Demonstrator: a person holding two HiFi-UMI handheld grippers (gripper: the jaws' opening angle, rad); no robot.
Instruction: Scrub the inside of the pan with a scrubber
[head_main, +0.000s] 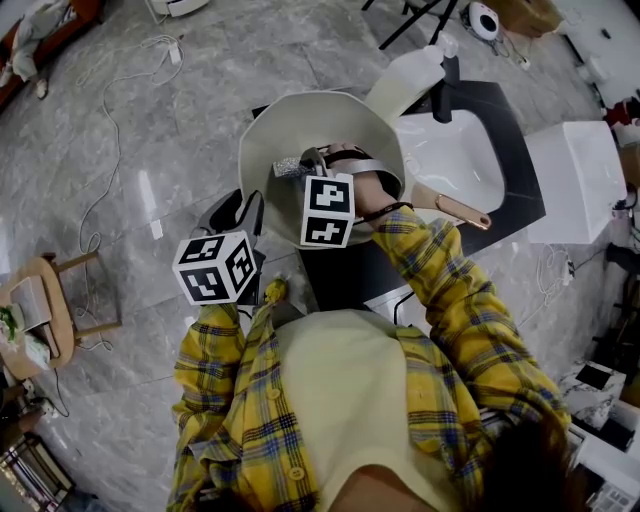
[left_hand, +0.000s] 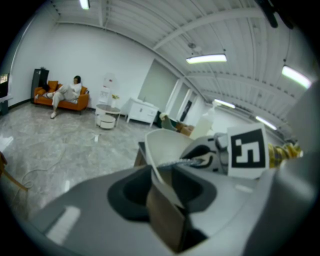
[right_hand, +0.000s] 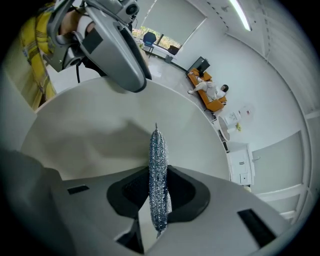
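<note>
Inside the pan (head_main: 300, 128), right gripper (right_hand: 158, 200) pinching scrubber (right_hand: 158, 157), left gripper (left_hand: 162, 192) clamped on its rim (left_hand: 153, 167)

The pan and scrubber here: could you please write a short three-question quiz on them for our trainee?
1. What does the right claw hold?
A. a sponge
B. a scrubber
C. a cloth
2. True or false: the left claw is shut on the rim of the pan.
3. Short answer: toward which claw's side does the pan's handle stick out in the head view?

Key: 1 B; 2 true; 3 the right.
</note>
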